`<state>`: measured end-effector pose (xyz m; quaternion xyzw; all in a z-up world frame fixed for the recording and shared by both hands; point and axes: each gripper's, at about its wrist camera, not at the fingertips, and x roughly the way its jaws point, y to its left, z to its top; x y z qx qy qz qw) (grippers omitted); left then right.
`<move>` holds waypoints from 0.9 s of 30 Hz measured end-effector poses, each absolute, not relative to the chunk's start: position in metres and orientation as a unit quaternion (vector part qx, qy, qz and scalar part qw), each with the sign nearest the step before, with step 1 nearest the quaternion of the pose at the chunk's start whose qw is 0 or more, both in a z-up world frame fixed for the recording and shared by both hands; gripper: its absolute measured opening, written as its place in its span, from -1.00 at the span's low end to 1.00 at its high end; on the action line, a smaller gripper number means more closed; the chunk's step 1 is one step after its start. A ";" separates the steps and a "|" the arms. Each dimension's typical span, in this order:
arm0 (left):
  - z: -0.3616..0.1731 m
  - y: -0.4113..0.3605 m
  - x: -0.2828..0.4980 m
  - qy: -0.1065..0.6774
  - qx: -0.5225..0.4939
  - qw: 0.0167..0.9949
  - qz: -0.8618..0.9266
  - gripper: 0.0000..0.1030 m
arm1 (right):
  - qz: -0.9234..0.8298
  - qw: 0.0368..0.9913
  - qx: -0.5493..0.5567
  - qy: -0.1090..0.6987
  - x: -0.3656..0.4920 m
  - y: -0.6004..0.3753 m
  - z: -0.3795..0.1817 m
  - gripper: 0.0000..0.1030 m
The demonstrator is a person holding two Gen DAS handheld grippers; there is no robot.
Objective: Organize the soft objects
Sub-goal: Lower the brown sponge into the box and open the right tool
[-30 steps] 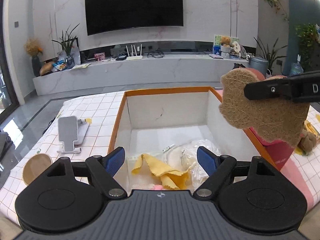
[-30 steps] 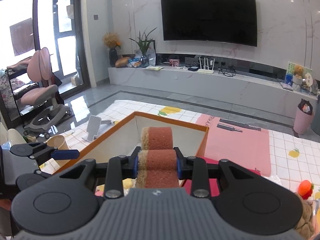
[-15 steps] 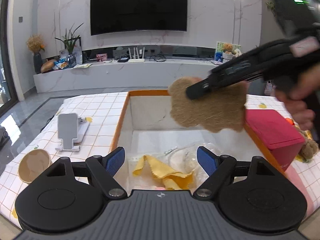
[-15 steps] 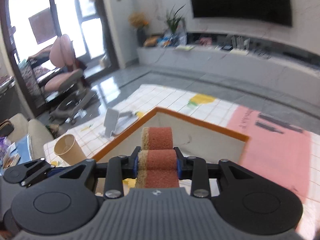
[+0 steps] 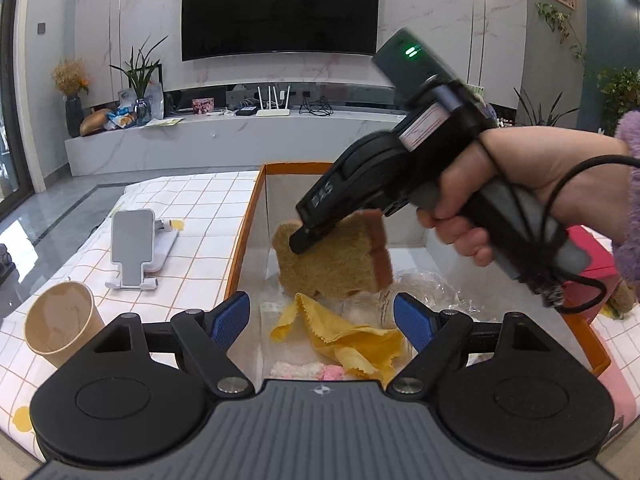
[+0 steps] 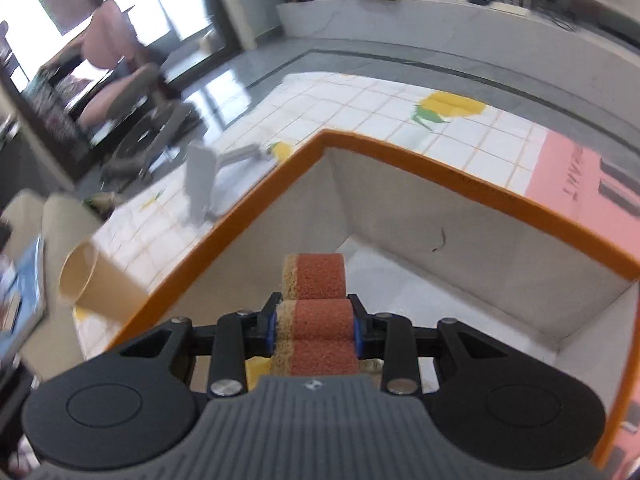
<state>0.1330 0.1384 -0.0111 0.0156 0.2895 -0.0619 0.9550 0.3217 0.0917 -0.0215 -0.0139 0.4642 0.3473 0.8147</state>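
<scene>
My right gripper [image 6: 315,326] is shut on a brown-and-red sponge [image 6: 316,318] and holds it tilted down inside the orange-rimmed white box [image 6: 460,176]. In the left wrist view the sponge [image 5: 340,258] hangs low in the box [image 5: 245,236], just above a yellow cloth [image 5: 352,336], clear plastic bags [image 5: 432,292] and a pink-white soft item [image 5: 306,370]. My left gripper [image 5: 322,322] is open and empty at the box's near edge.
A paper cup [image 5: 60,328] and a grey phone stand [image 5: 136,248] sit on the checked tablecloth left of the box. A red box [image 5: 592,256] and a brown plush toy [image 5: 622,298] lie to the right. The person's hand [image 5: 512,184] reaches over the box.
The right gripper has moved left and down with the sponge, from above the box's right rim into the box. The left gripper has stayed open and still.
</scene>
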 end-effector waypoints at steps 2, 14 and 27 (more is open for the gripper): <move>-0.011 0.138 0.132 0.289 0.014 0.955 -0.062 0.86 | 0.345 0.813 -0.026 0.467 0.323 0.096 -0.028 -0.37; -0.004 0.148 0.131 0.298 -0.031 0.952 -0.070 0.86 | 0.272 0.887 -0.052 0.369 0.304 0.085 0.004 0.46; 0.007 0.151 0.128 0.320 -0.023 0.944 -0.076 0.86 | 0.326 0.851 -0.095 0.402 0.243 0.059 0.031 -1.00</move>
